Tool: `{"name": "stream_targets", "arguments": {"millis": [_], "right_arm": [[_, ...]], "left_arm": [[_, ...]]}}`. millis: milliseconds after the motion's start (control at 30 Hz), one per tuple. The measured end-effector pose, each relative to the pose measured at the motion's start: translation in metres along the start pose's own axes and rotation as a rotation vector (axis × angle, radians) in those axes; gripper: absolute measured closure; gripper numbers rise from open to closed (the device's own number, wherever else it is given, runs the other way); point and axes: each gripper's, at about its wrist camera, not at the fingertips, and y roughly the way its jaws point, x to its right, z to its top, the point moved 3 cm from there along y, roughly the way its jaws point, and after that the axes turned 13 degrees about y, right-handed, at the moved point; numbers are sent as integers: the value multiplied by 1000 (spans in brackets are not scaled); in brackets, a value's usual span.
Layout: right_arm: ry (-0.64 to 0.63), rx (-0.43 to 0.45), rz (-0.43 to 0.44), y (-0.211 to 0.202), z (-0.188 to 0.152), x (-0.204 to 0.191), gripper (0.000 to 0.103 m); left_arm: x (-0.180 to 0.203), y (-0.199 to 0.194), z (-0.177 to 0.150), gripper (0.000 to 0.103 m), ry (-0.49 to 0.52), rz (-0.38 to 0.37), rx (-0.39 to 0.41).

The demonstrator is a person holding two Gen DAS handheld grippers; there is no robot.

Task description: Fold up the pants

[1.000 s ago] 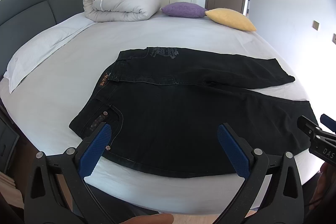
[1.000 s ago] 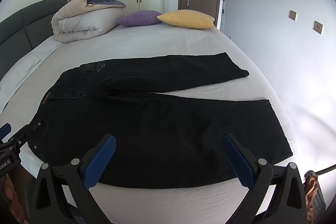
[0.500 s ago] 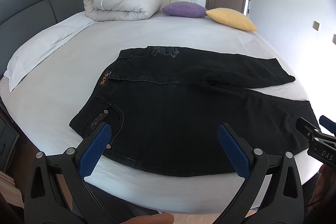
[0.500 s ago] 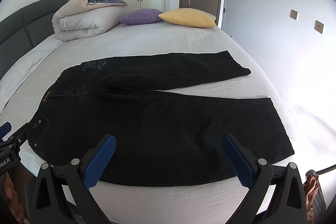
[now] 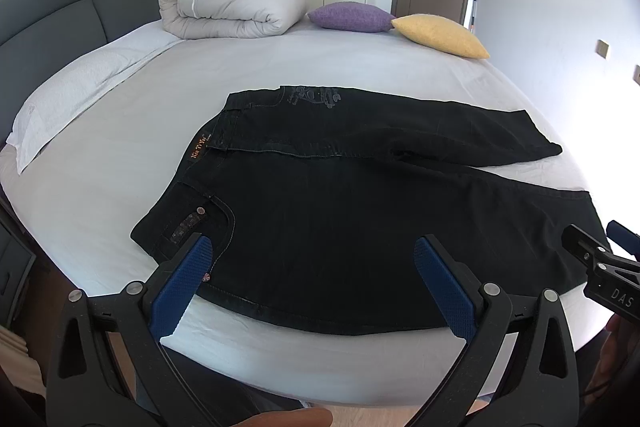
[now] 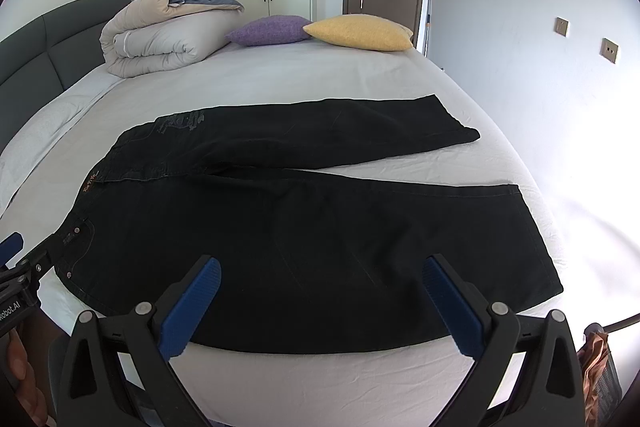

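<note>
on the bed (image 5: 280, 83) the black pants (image 5: 360, 211) lie spread flat, waist to the left and both legs splayed to the right, exactly as they lay a second ago. both views have only crept a touch nearer and lower: the left claw (image 5: 314, 281) hangs over the waist pocket and the right claw (image 6: 320, 303) over the near leg, each with fingers wide apart and holding nothing. folding hasn't begun, and this looks like the last bit of approach before the near edge gets pinched.
</note>
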Motion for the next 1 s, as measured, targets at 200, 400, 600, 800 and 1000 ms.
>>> {"name": "stream_targets", "arguments": {"millis": [200, 400, 600, 800, 1000], "right_arm": [[-1, -1, 0, 2, -4, -2, 0], [0, 0, 1, 2, -5, -3, 0], [-2, -3, 0, 2, -6, -4, 0], [-2, -5, 1, 3, -6, -4, 0], [-3, -4, 1, 3, -7, -6, 0]], "left_arm": [[0, 0, 0, 0, 0, 1, 0], [0, 0, 0, 0, 0, 1, 0], [0, 0, 0, 0, 0, -1, -1], [-1, 1, 0, 0, 0, 1, -1], [-2, 2, -2, 0, 0, -1, -2]]}}
